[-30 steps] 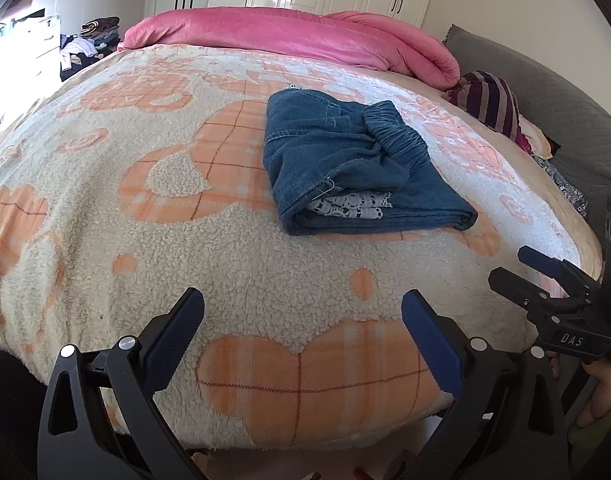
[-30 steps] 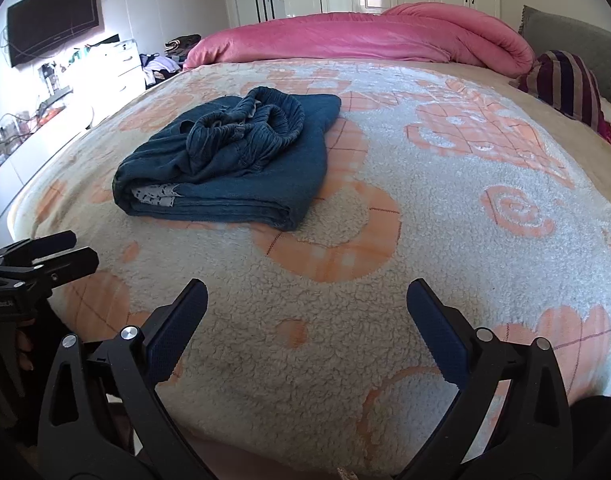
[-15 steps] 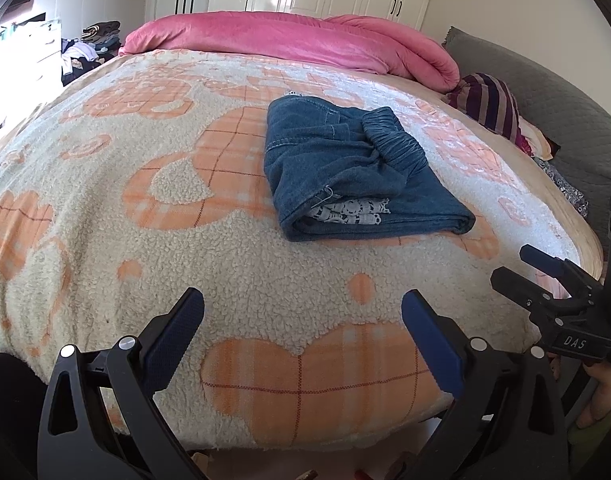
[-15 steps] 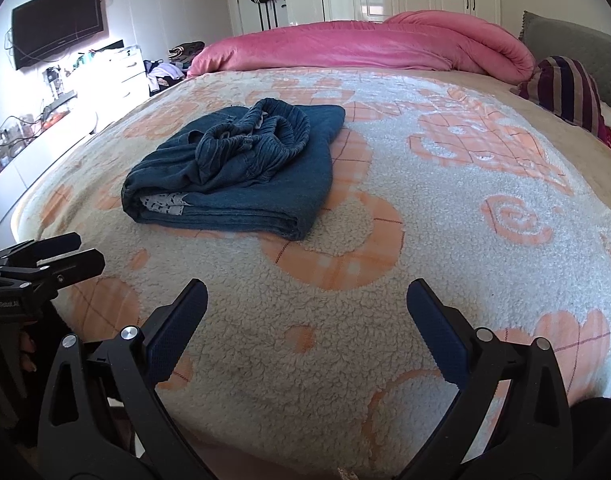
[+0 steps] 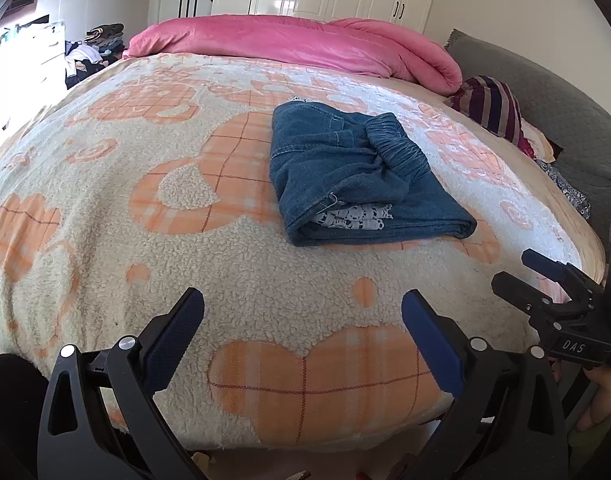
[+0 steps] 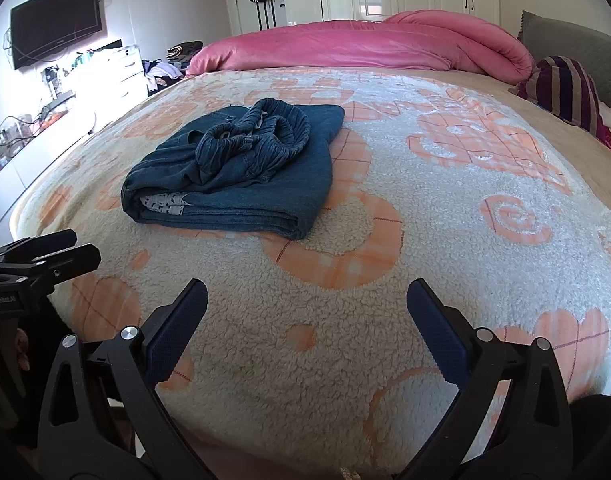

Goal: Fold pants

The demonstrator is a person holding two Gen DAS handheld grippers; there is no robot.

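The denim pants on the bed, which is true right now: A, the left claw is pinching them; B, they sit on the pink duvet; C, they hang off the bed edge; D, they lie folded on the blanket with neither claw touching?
D: the denim pants lie in a folded bundle on the blanket, while the left claw and right claw hang open near the bed edge, well short of them.

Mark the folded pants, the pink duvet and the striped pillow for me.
folded pants (image 5: 345, 184), left wrist view, on the top denim layer.
pink duvet (image 5: 289, 40), left wrist view, on its rolled middle.
striped pillow (image 6: 565, 88), right wrist view, on its striped face.
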